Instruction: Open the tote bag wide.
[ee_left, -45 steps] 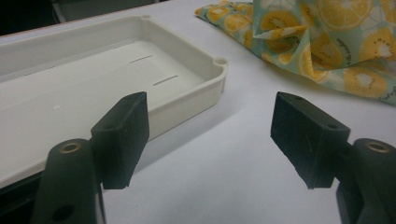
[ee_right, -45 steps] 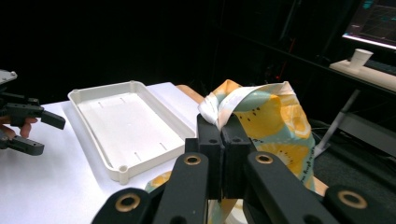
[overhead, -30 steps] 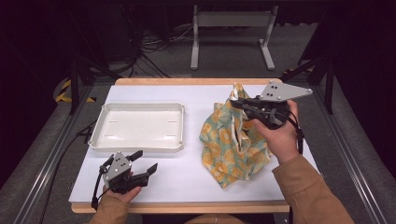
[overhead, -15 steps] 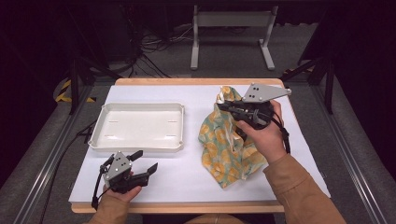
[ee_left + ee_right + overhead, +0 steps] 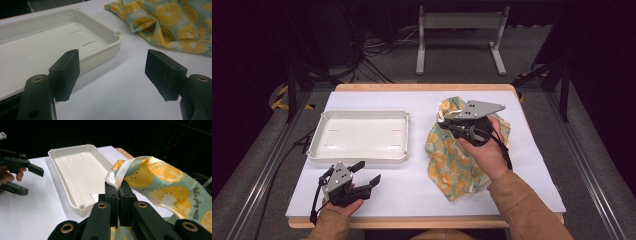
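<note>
My left gripper (image 5: 364, 181) rests low on the white table (image 5: 412, 185) with its jaws spread wide and nothing between them; I keep it parked there, free for whatever the bag needs. Just ahead of its jaws lies the shallow white tray (image 5: 319, 150), bare inside, likely where things will go. Off to that gripper's right sits the lemon-print drawstring bag (image 5: 452, 165). My right gripper (image 5: 117, 188) has its jaws pinched tight on the bag's pale top hem, holding that edge up so the mouth can be managed.
</note>
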Motion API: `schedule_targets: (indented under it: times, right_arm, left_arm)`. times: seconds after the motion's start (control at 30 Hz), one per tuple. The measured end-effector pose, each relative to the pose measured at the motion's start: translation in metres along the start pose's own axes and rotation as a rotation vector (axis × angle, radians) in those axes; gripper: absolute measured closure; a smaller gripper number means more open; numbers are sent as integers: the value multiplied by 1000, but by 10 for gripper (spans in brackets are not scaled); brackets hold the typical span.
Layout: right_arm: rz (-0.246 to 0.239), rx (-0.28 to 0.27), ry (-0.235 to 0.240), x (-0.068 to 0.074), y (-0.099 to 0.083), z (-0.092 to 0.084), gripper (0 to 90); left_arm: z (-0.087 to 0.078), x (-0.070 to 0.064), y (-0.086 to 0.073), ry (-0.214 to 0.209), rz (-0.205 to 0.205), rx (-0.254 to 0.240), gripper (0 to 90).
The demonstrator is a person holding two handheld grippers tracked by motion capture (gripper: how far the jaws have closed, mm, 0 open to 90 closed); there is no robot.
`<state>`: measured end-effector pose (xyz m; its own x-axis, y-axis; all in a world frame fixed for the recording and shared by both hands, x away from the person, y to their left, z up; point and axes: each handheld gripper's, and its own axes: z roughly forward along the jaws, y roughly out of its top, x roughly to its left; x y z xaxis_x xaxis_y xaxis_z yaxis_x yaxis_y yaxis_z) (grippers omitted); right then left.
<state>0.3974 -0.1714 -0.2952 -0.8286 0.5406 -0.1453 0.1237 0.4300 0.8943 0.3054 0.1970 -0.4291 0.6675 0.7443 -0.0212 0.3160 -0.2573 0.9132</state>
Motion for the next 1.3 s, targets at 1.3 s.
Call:
schedule_targets:
  times: [1.3]
  right_arm:
    - [89,131,-8,16,-60,28,869]
  left_arm:
    - [2,0,0,-2,-2,6,285]
